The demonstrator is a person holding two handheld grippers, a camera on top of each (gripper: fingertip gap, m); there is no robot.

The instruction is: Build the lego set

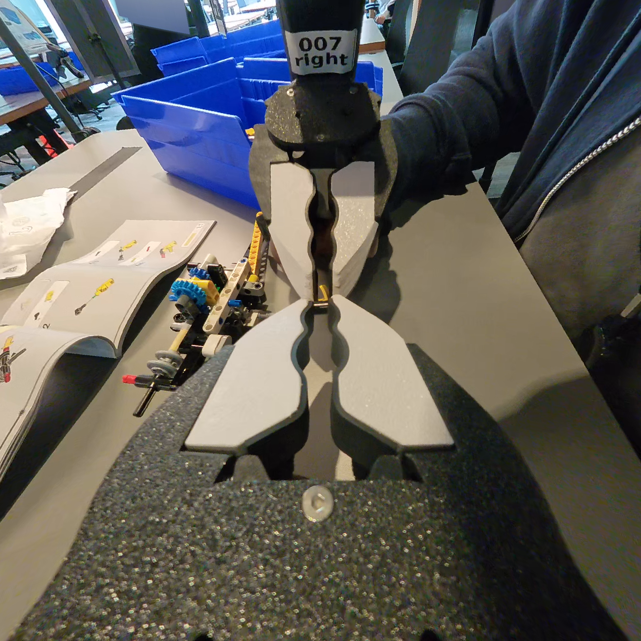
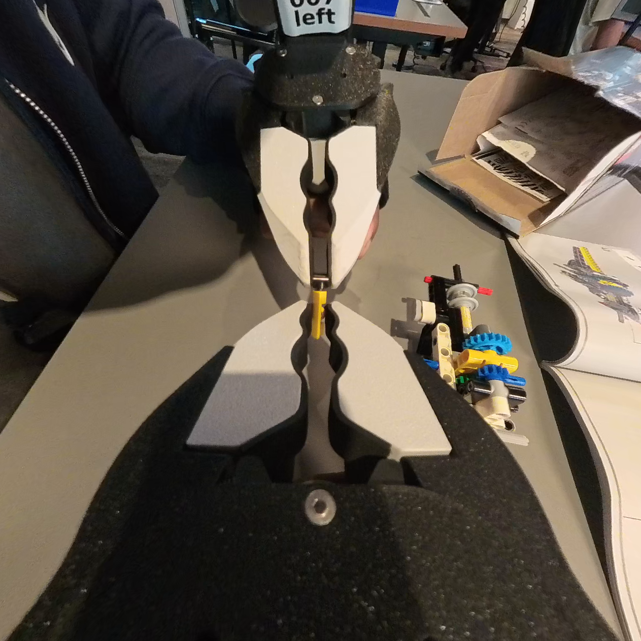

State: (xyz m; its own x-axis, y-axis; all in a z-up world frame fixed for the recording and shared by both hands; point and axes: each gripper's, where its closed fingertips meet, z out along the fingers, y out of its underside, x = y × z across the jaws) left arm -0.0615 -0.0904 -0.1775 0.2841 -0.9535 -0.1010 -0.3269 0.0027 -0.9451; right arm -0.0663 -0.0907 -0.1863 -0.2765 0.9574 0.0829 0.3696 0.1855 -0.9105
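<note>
progress partial: half-built model (image 2: 464, 357) with blue gears, yellow hub, white beams and black frame lying on the grey surface (image 1: 451, 263), set between the open instruction booklet (image 1: 104, 277) and the two tools, untouched just now. plenty left, judging by the thick booklet and the small size of the build. blue bins (image 1: 194, 138) along the far edge, opened cardboard box (image 2: 520, 145) near another edge.

current step, apparently: joining two small parts in mid-air above the surface, tip to tip. left hand-held gripper (image 1: 321, 305) clamped on a small black pin-like piece (image 2: 319, 277), jaws drawn nearly together around it. right hand-held gripper (image 2: 317, 319) clamped on a slim yellow piece (image 2: 318, 314), held upright between its fingertips. black piece touching or just short of the top end of the yellow one; cannot tell whether already seated. model well off to one side of both tools, so the joined pair likely to go there afterwards.
</note>
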